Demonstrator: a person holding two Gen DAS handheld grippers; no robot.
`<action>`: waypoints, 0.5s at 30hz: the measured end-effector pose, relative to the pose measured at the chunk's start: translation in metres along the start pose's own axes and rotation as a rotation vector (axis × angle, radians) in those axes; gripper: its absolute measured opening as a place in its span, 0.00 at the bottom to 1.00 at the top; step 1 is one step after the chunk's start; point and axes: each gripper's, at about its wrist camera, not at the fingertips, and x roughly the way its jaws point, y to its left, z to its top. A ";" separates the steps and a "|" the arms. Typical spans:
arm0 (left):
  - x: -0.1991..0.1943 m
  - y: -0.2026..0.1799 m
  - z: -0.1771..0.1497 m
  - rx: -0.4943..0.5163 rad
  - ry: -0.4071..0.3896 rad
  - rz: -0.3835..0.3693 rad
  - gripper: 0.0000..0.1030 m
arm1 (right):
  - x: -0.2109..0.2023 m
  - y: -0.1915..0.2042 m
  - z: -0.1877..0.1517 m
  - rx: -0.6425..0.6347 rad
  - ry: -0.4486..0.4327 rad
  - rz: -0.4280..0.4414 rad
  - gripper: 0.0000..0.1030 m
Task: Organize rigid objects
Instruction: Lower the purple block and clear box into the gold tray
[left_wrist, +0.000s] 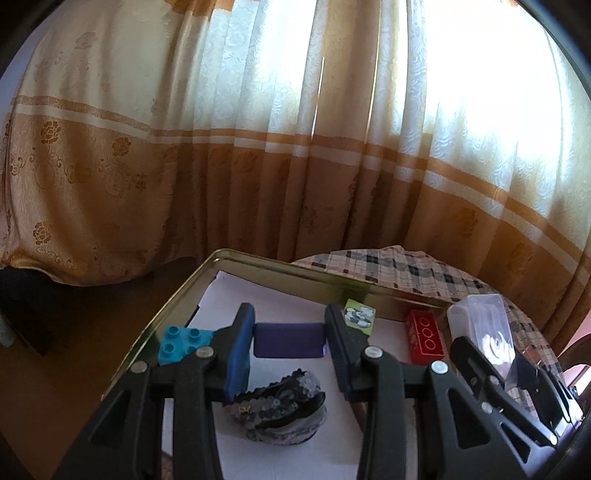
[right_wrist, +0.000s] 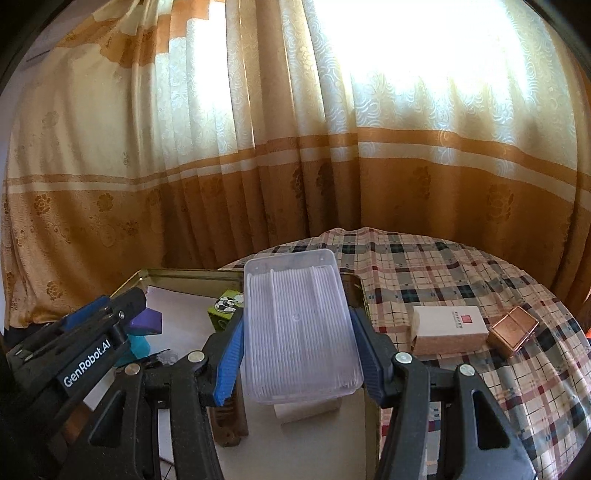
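Observation:
My left gripper is shut on a purple block, held above a gold tray lined with white paper. In the tray lie a teal studded brick, a green patterned cube, a red brick and a dark sequinned fabric piece. My right gripper is shut on a clear ribbed plastic box, held over the tray's right end. The right wrist view also shows the left gripper with the purple block at the left.
A plaid tablecloth covers the round table. On it, right of the tray, lie a cream carton and a copper-coloured box. Orange and cream curtains hang close behind the table. A small white box sits under the clear one.

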 end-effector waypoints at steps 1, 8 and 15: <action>0.002 -0.002 0.000 0.007 0.000 0.008 0.38 | 0.002 0.001 0.000 -0.004 0.001 -0.008 0.56; 0.014 -0.005 -0.004 0.036 0.014 0.043 0.38 | 0.012 -0.001 -0.003 -0.013 0.019 -0.029 0.56; 0.018 -0.002 -0.004 0.029 0.031 0.044 0.38 | 0.011 0.006 -0.003 -0.044 0.017 -0.023 0.56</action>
